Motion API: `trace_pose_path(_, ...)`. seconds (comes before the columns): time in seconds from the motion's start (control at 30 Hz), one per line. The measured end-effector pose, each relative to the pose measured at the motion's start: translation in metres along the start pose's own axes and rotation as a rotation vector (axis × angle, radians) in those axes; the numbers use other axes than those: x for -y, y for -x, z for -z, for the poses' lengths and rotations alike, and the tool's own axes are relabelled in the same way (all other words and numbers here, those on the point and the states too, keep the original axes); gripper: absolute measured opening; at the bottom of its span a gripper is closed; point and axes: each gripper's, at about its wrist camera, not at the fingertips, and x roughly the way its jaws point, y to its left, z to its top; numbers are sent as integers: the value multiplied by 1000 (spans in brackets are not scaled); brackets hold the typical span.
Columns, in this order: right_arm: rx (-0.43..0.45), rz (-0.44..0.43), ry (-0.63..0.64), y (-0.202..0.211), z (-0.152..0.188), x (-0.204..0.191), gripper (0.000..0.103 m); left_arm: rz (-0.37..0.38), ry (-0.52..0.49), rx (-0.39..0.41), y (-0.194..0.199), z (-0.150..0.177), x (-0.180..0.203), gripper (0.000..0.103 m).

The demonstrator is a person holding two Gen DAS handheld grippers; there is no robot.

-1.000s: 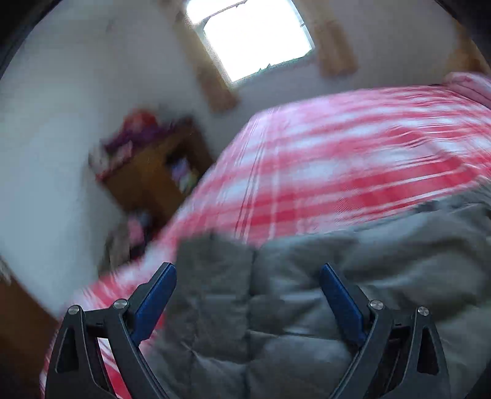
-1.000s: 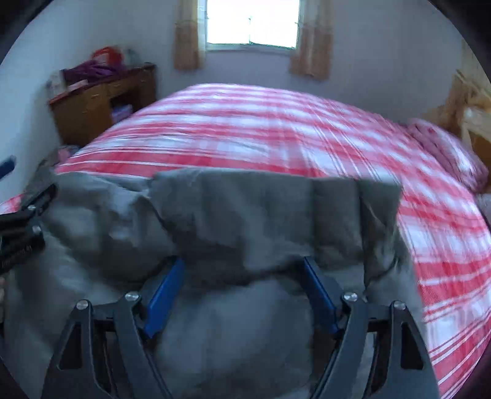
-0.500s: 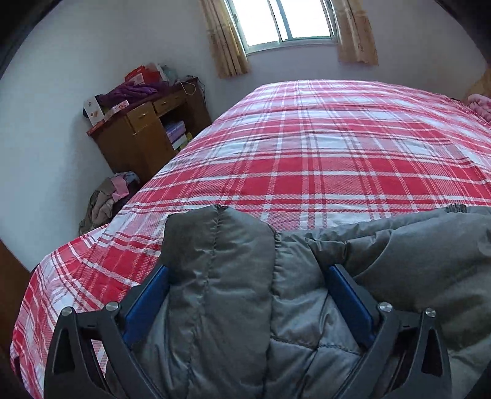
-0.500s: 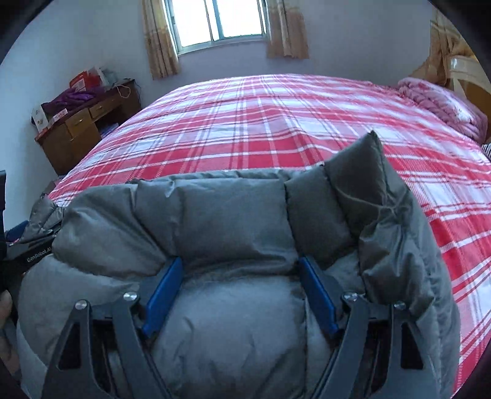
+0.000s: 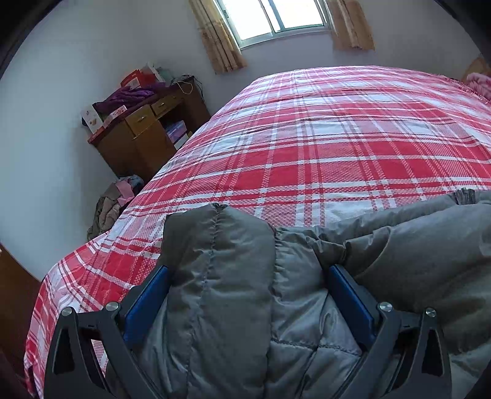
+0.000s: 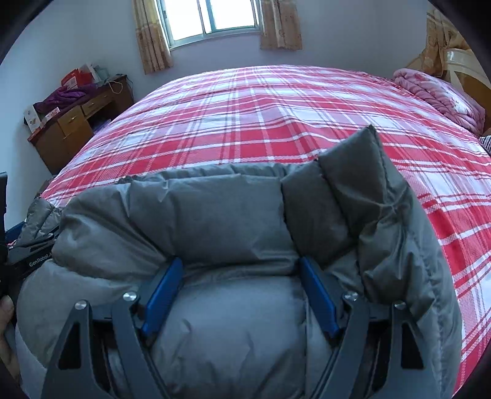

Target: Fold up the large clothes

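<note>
A grey quilted puffer jacket [image 5: 233,276] lies bunched at the near edge of a bed with a red plaid cover [image 5: 337,147]. My left gripper [image 5: 247,270] stands at its widest, a thick fold of the jacket filling the gap between the blue pads [image 5: 147,300]. My right gripper [image 6: 240,261] is shut on another padded fold of the jacket [image 6: 214,208], which bulges up over both fingertips. A stiff corner of the jacket [image 6: 359,165] sticks up on the right. In the right wrist view the left gripper's body [image 6: 27,257] shows at the left edge, half buried in fabric.
A wooden desk [image 5: 147,132] piled with boxes and purple cloth stands against the left wall. Clothes lie heaped on the floor [image 5: 113,205] beside the bed. A pink folded quilt [image 6: 438,98] sits at the bed's far right by the headboard. A window [image 6: 214,18] is behind.
Both grippers have sunk toward the bed and the blur has gone. The jacket fold that lay below the left jaws now fills them. The right grip is unchanged.
</note>
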Motion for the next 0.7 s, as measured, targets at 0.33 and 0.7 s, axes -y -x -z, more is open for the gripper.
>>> trace_pose_path(0.33,-13,7,-4,-5,-1,1,80,-15,-16,-3,0,0,3,102)
trace_pose_path(0.7,-38,54,31,-9,-4,-6,81,-22,11,-19,25,-5,-15,102)
